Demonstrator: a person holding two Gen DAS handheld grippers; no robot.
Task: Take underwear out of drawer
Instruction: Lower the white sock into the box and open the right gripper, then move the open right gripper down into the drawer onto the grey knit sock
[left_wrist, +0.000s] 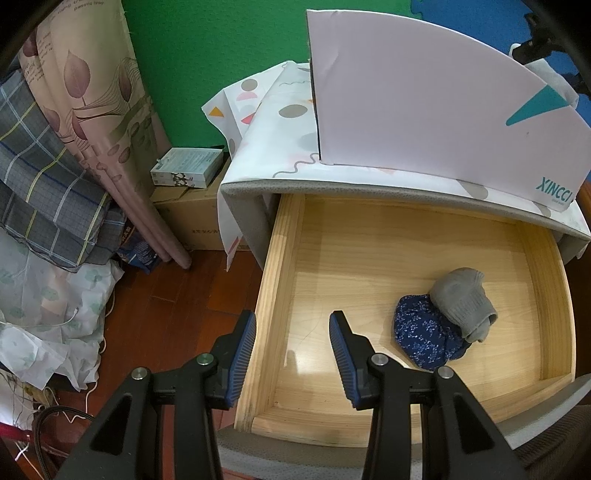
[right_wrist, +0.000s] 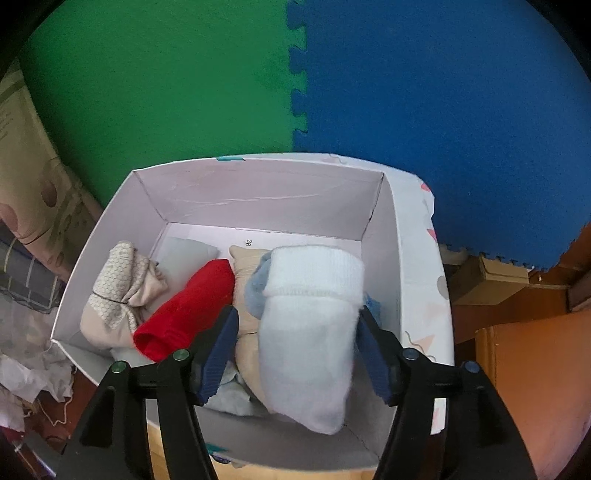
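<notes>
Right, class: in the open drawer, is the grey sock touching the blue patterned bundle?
Touching. The left wrist view shows the grey sock lying on the blue patterned bundle, overlapping its upper right part with no gap.

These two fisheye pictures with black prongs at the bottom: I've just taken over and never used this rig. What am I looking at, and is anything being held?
There is no robot arm. A person carries a two-finger gripper in each hand, and a camera on each looks forward along its fingers.

The left wrist view shows the left gripper, open and empty, above an open wooden drawer. In the drawer lie a blue floral garment and a grey sock resting partly on it.

The right wrist view shows the right gripper over a white cardboard box on top of the cabinet. A white sock sits between its fingers; the left pad stands clear of it, so it looks released. A red item and beige garments are also in the box.
</notes>
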